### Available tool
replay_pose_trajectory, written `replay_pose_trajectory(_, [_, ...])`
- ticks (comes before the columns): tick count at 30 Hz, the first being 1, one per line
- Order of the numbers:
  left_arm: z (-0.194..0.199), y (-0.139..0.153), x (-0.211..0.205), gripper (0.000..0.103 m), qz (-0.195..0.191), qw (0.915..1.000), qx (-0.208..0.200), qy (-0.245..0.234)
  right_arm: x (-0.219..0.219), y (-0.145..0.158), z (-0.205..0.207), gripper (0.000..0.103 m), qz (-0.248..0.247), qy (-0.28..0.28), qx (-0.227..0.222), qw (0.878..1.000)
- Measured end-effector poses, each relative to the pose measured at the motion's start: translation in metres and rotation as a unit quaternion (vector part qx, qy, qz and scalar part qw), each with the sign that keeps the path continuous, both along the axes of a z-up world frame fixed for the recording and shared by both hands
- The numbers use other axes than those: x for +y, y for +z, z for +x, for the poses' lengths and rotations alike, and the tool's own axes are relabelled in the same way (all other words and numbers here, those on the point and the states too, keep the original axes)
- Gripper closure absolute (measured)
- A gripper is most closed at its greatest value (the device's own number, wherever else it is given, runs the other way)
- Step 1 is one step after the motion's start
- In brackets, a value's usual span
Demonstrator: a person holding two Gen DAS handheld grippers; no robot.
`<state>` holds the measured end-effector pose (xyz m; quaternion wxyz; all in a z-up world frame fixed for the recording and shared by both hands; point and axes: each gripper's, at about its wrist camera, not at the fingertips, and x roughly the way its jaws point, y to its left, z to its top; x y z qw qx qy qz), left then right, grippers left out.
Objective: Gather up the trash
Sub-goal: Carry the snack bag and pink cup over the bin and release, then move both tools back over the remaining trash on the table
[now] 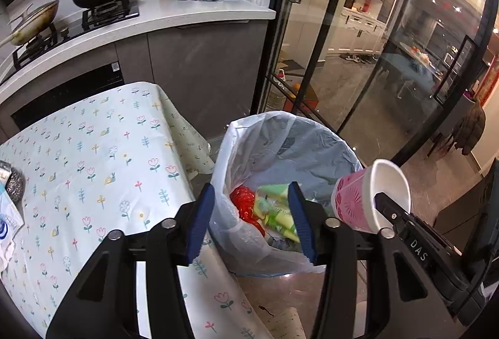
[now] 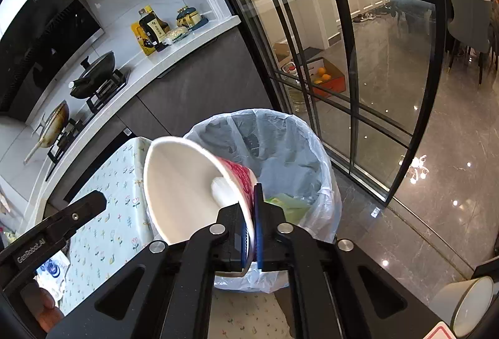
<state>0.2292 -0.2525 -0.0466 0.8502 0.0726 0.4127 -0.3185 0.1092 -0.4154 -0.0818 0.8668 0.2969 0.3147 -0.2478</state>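
A bin (image 1: 315,145) lined with a white bag stands on the floor beside the table. Red and green-yellow wrappers (image 1: 271,211) lie inside it. My left gripper (image 1: 252,223) hangs open above the bin's near rim, with nothing between its blue pads. My right gripper (image 2: 248,214) is shut on the wall of a pink-and-white paper cup (image 2: 187,186). One finger is inside the cup and one outside. The cup (image 1: 355,198) is tilted on its side over the bin (image 2: 280,145), mouth facing back and left.
A table with a floral cloth (image 1: 93,167) stands left of the bin and carries a steel scourer (image 1: 15,183) and papers. Behind are a counter (image 1: 187,17) with pans and bottles, and black-framed glass doors (image 2: 358,74). A small grey bin (image 2: 471,304) stands at the right.
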Motion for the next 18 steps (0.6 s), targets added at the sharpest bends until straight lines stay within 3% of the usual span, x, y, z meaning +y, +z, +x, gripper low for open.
replay_pose_trajectory(4, [0.002, 0.003, 0.009, 0.049, 0.0, 1.0, -0.007, 0.007, 0.003, 0.0, 0.004, 0.084, 0.0, 0.003, -0.001, 1.0])
replay_pose_trajectory(8, [0.003, 0.006, 0.018, 0.037, -0.002, 0.9998, -0.01, 0.019, 0.012, 0.006, 0.004, 0.064, -0.008, 0.003, -0.007, 1.0])
replay_pose_trajectory(18, [0.003, 0.016, 0.047, 0.033, -0.008, 0.9991, -0.019, 0.037, 0.04, 0.023, 0.008, 0.061, -0.025, 0.027, -0.01, 0.999])
